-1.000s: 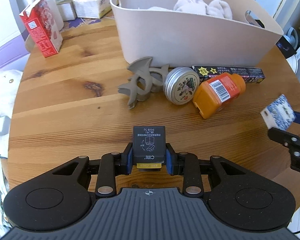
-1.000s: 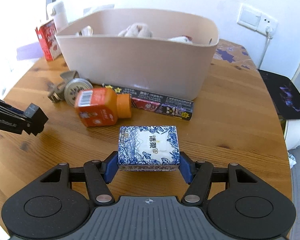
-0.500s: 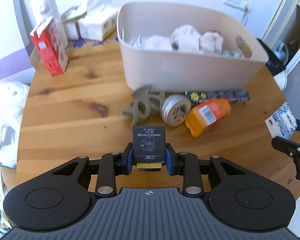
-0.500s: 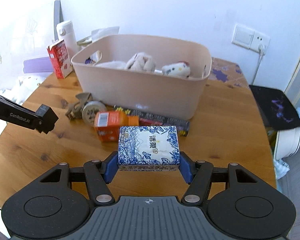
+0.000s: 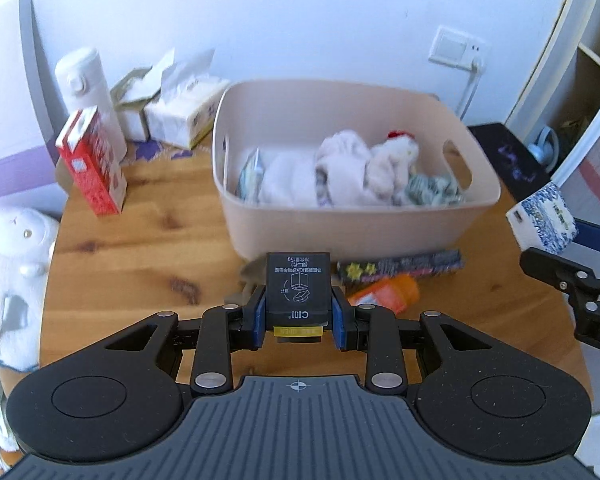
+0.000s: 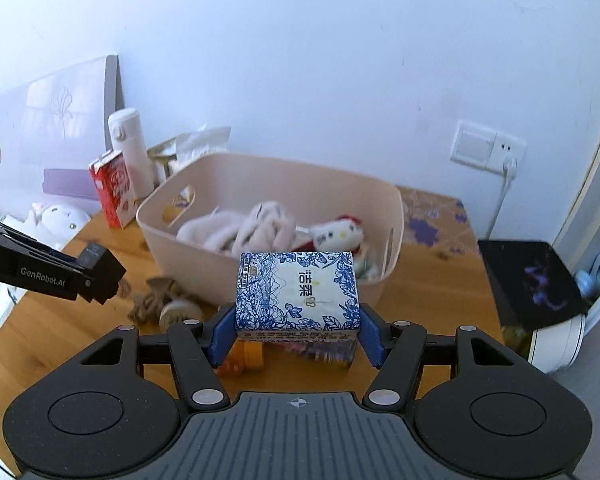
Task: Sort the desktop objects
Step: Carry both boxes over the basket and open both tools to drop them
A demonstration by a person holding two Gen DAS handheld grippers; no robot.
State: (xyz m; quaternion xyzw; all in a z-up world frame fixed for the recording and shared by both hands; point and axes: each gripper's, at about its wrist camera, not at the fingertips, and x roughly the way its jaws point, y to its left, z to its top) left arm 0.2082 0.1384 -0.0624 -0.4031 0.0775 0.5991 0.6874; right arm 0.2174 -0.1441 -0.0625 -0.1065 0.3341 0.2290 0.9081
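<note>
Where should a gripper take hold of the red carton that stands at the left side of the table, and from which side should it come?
Grip the red carton around its middle, pads on its two broad flat faces. It stands upright and is narrow across them, so they fit between the jaws. Probably come from the open table side: the white bottle stands close behind it.
</note>
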